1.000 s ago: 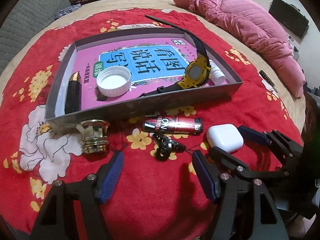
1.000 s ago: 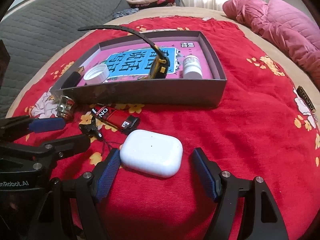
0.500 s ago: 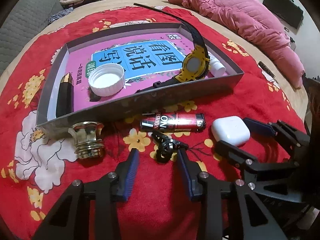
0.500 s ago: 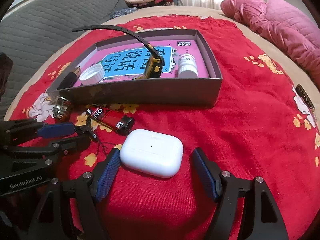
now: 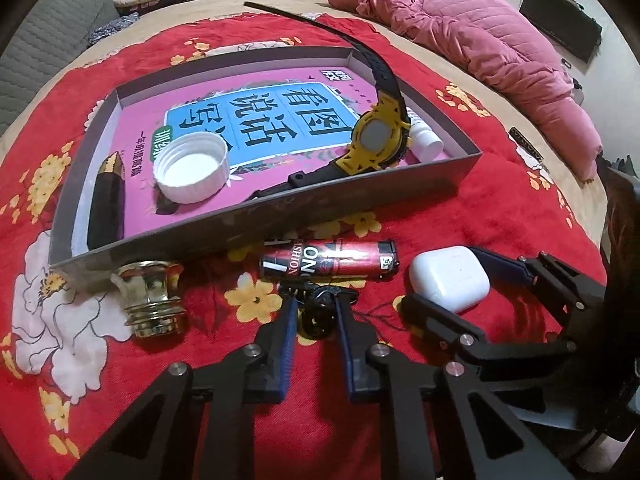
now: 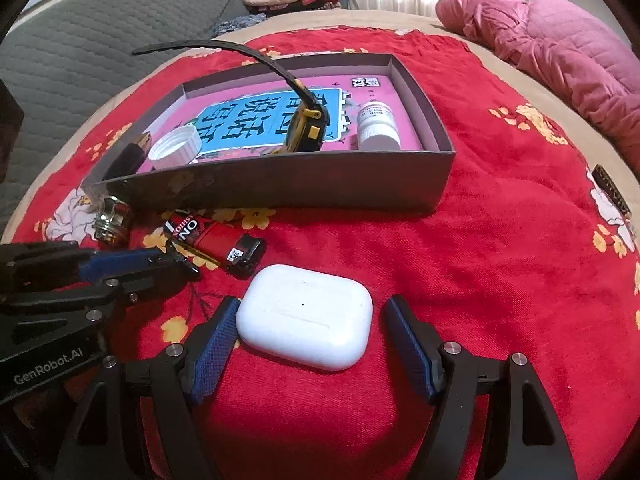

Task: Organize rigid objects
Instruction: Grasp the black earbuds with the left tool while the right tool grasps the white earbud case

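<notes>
Left tongs (image 5: 316,312) clench black clip (image 5: 318,318); right tongs (image 6: 308,344) gape astride white case (image 6: 304,316), box wall (image 6: 280,188) near.

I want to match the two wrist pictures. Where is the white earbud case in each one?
Left wrist view: the white earbud case lies at lower right, on the red cloth between the right claw's fingers.
Right wrist view: it lies low in the centre, near the camera.
Shared landmark: the red lighter, between the case and the grey box.

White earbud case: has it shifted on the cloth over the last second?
No. In the right wrist view the white earbud case lies just where it did, right of the red lighter, between the open right gripper pads.
</notes>
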`<control>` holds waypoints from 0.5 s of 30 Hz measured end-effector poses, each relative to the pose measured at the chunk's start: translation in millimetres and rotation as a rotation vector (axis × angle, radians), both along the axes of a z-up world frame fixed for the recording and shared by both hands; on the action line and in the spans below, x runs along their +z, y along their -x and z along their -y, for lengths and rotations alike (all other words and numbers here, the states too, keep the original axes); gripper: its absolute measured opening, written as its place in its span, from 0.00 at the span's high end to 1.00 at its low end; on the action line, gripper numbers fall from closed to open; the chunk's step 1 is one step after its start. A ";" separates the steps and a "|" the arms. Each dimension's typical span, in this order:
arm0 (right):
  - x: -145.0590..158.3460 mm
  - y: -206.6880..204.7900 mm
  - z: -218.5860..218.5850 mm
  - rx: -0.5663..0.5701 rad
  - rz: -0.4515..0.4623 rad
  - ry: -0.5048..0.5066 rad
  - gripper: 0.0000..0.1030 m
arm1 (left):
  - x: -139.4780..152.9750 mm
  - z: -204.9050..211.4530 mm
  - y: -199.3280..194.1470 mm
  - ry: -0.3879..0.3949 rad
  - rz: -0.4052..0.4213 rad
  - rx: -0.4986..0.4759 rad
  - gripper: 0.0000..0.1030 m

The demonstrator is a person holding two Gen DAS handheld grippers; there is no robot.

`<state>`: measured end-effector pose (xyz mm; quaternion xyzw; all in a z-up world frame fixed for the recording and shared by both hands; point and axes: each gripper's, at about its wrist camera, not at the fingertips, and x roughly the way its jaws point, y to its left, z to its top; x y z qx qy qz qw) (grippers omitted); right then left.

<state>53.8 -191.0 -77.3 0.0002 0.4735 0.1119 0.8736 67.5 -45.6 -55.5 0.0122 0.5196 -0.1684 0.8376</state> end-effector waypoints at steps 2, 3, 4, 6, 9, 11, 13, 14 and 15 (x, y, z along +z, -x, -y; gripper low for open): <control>0.6 -0.4 0.9 -0.003 0.000 -0.006 0.29 | -0.6 0.0 -0.9 0.008 -0.004 0.002 0.81; 1.1 -0.8 1.8 -0.003 0.001 -0.010 0.30 | -0.9 -0.2 -1.2 0.011 -0.005 0.004 0.81; 1.6 -1.1 2.7 -0.004 0.000 -0.012 0.34 | -1.3 -0.5 -1.5 0.015 -0.006 0.007 0.82; 2.9 -1.5 4.5 -0.008 0.000 -0.019 0.37 | -1.8 -1.1 -1.7 0.019 -0.007 0.010 0.83; 5.0 -1.9 7.7 -0.008 -0.003 -0.042 0.37 | -1.4 -3.9 -0.5 0.036 -0.006 0.015 0.84; 7.4 -1.1 9.7 -0.007 0.003 -0.050 0.37 | 0.5 -8.2 0.0 0.063 -0.003 0.025 0.84; 10.3 -0.4 12.3 -0.005 0.013 -0.062 0.37 | 2.9 -11.4 1.2 0.076 0.006 0.030 0.84; 11.9 0.0 13.4 -0.006 0.019 -0.068 0.37 | 4.7 -12.9 1.9 0.081 0.012 0.034 0.84; 13.7 0.5 14.3 -0.006 0.027 -0.072 0.37 | 6.6 -14.7 2.4 0.088 0.016 0.037 0.84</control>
